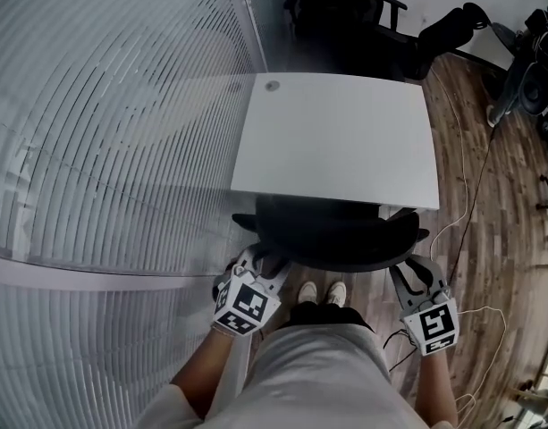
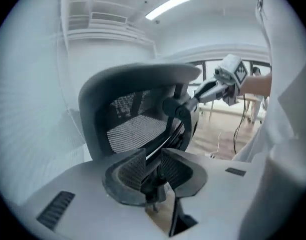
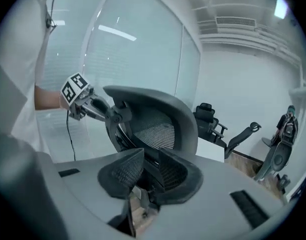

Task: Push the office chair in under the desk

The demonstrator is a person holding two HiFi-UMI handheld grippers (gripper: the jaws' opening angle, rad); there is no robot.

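The black mesh office chair [image 1: 336, 235] stands at the near edge of the white desk [image 1: 336, 141], its seat partly under the top. My left gripper [image 1: 260, 264] is at the left edge of the backrest and my right gripper [image 1: 415, 273] at the right edge. In the left gripper view the backrest [image 2: 138, 109] rises just ahead and its dark frame edge sits pinched between the left gripper [image 2: 153, 158] pads. The right gripper [image 3: 150, 158] is likewise shut on the backrest [image 3: 157, 119] frame. Each gripper view shows the other gripper at the far edge.
A striped glass wall [image 1: 104, 150] runs along the left of the desk. Another black chair [image 1: 345, 16] stands beyond the desk. Cables [image 1: 470, 195] lie on the wood floor at the right, near dark equipment [image 1: 524, 70]. The person's shoes [image 1: 323, 291] are behind the chair.
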